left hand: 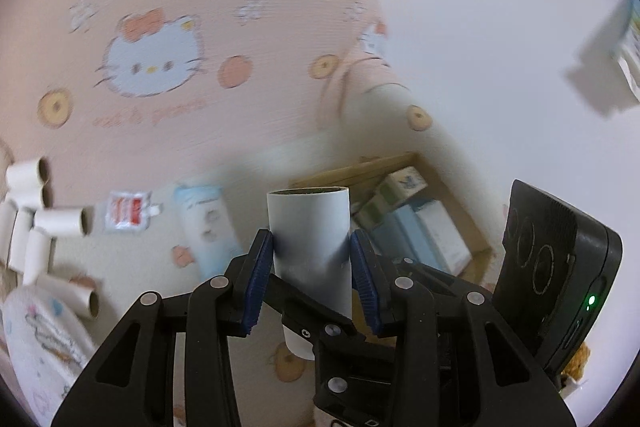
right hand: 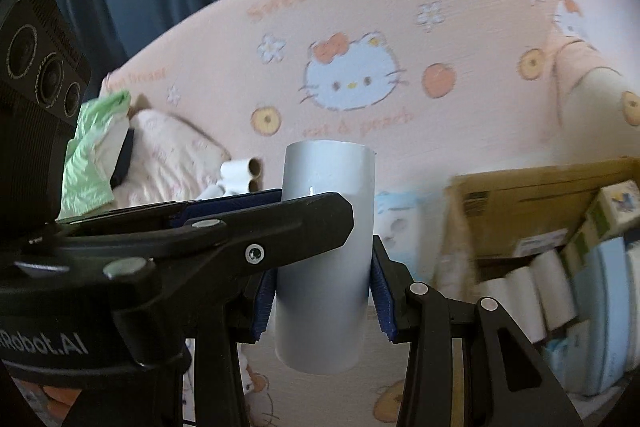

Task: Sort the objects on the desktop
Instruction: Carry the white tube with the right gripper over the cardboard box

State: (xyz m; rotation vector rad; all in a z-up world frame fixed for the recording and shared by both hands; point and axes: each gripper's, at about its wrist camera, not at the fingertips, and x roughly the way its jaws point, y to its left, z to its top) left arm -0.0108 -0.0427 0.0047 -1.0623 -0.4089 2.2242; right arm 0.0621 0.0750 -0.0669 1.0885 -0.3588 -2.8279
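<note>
Above the printed sheet, clear of it: one white tube, upright, and I have both tongs on it.

Left tongs: blue pads pressed on opposite sides of the tube, around mid-height. Open top end faces up, and the bottom end pokes out below the linkage. Clamped.

Right tongs: pads squeeze the same tube lower down. From the right camera, the left tongs come in from the left side. One finger crosses the front of the tube just above my right pads, and the other runs behind it. So it's a double grip, left above right.

Around it, all blurred:
- Loose tube pile lies on the sheet toward its left edge, several tubes touching each other.
- Red-and-white sachet lies flat just right of the pile.
- Pale blue pack lies next to the sachet, left of the held tube.
- Cardboard box sits at the right side, open top. Small cartons are inside, and a row of white tubes stands against its near side.
- Green bag is crumpled at the far left, beside a pillow.
- Pink cat-print cloth rises behind everything.
</note>
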